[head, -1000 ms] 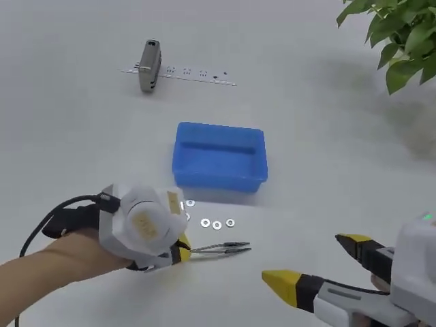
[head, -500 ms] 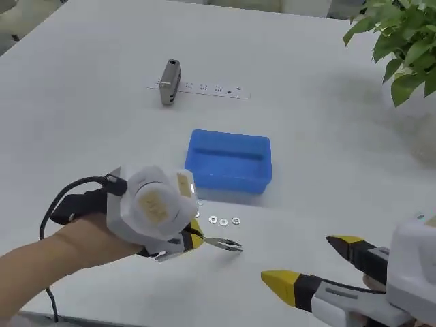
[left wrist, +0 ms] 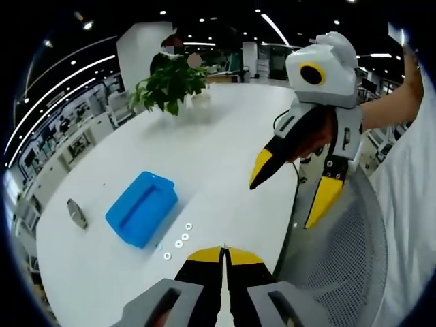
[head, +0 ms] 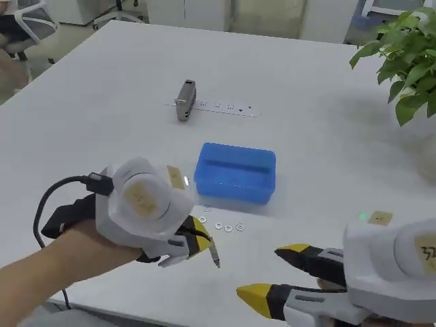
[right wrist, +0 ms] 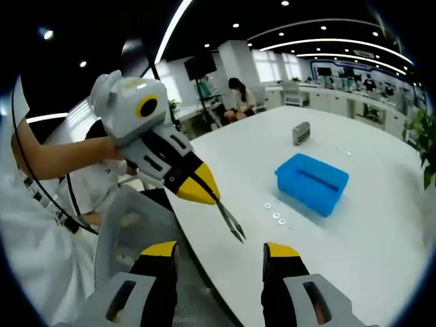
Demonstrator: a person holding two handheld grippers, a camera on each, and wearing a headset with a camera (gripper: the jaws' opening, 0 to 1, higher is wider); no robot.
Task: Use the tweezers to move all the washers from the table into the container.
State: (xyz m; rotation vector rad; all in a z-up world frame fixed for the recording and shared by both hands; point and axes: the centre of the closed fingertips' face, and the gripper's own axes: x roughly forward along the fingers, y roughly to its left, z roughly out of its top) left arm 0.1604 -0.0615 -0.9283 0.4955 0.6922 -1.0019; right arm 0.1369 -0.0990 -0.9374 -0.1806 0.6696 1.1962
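Observation:
My left gripper [head: 200,239] is shut on thin metal tweezers [head: 214,255], held above the white table with their tips angled down and toward me. In the left gripper view its jaws [left wrist: 223,254] are pressed together. A short row of small silver washers [head: 228,227] lies on the table just beyond the tweezers' tips, in front of the blue container [head: 236,170]. My right gripper [head: 274,273] hovers open at the lower right with nothing between its yellow tips. From the right gripper view [right wrist: 219,251] the tweezers [right wrist: 231,222] point at it, with the washers [right wrist: 276,215] and the container [right wrist: 312,182] behind.
A white power strip with a grey adapter [head: 185,100] lies beyond the container. A potted plant [head: 402,61] stands at the table's right edge. A black cable [head: 51,204] trails from the left gripper. The table's near edge is close beneath both grippers.
The left gripper has turned, so the tweezers now point down and toward me instead of to the right. The right gripper has come in toward the middle. The head view has tilted up.

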